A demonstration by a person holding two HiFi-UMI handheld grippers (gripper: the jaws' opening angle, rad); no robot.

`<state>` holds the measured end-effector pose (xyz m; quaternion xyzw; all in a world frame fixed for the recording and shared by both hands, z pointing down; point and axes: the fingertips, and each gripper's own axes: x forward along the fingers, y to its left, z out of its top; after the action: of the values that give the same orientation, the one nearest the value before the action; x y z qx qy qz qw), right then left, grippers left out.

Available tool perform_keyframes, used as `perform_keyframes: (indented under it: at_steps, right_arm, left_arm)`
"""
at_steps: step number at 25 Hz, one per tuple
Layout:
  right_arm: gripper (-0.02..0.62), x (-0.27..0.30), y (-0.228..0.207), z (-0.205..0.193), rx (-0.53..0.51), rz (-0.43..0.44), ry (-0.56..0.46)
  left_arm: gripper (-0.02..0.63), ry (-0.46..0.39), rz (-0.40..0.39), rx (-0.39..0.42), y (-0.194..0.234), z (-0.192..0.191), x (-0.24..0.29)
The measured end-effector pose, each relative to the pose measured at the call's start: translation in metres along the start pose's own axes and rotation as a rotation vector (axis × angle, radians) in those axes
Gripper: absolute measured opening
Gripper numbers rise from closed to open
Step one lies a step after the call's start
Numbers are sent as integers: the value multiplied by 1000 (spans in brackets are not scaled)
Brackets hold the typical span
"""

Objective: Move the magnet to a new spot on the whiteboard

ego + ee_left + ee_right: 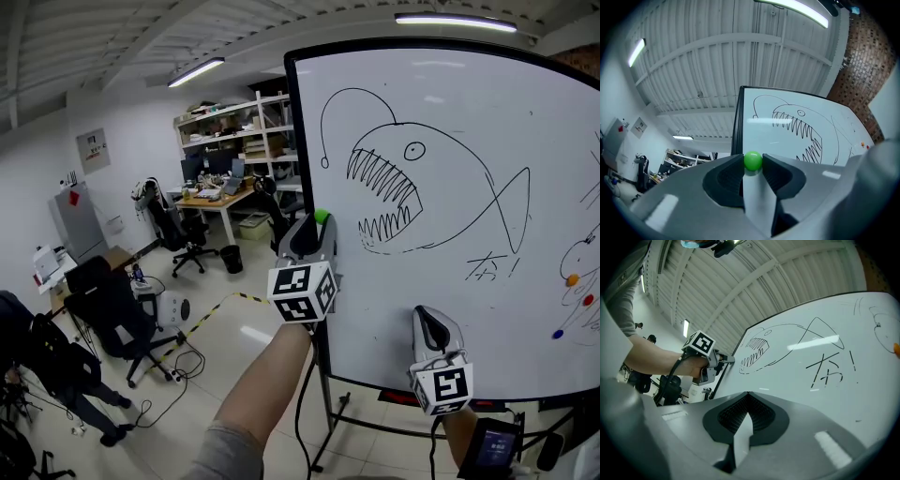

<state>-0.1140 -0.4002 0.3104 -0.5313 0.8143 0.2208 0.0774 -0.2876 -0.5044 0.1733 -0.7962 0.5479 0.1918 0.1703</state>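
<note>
Head view: the left hand-held gripper [314, 230] is at the whiteboard's [450, 103] left edge with a green magnet [322, 217] at its tip. The right hand-held gripper [429, 323] sits lower, near the bottom edge. Chairs [108, 309] and shelves [239, 131] stand far left.

Left gripper view: only here do the jaws show clamped on the magnet. Whether it touches the whiteboard is unclear.

Right gripper view: jaws together, empty.
</note>
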Motion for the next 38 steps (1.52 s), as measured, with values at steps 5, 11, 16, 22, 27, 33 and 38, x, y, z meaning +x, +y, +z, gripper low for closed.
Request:
perform_keyframes:
  at_steps: [5, 11, 16, 22, 27, 33, 38]
  right_arm:
    - [0, -2, 3, -2, -1, 3, 2]
    - [0, -4, 2, 0, -5, 0, 3]
    - [0, -6, -2, -1, -9, -9, 5]
    - [0, -14, -9, -5, -9, -13, 21]
    - [0, -33, -27, -10, -7, -33, 40]
    - [0, -75, -75, -18, -9, -90, 64]
    - [0, -116, -119, -18, -17, -128, 80]
  left_arm:
    - [126, 6, -10, 14, -1, 1, 0]
    - [123, 1, -13, 52, -3, 2, 0]
    - [169, -11, -18, 69, -7, 3, -1]
    - [140, -29, 52, 104, -13, -1, -17]
    - [0, -20, 41, 139, -47, -17, -34]
    - [0, 61, -63, 128, -132, -59, -42]
    - [0, 93, -118, 102, -206, -76, -43]
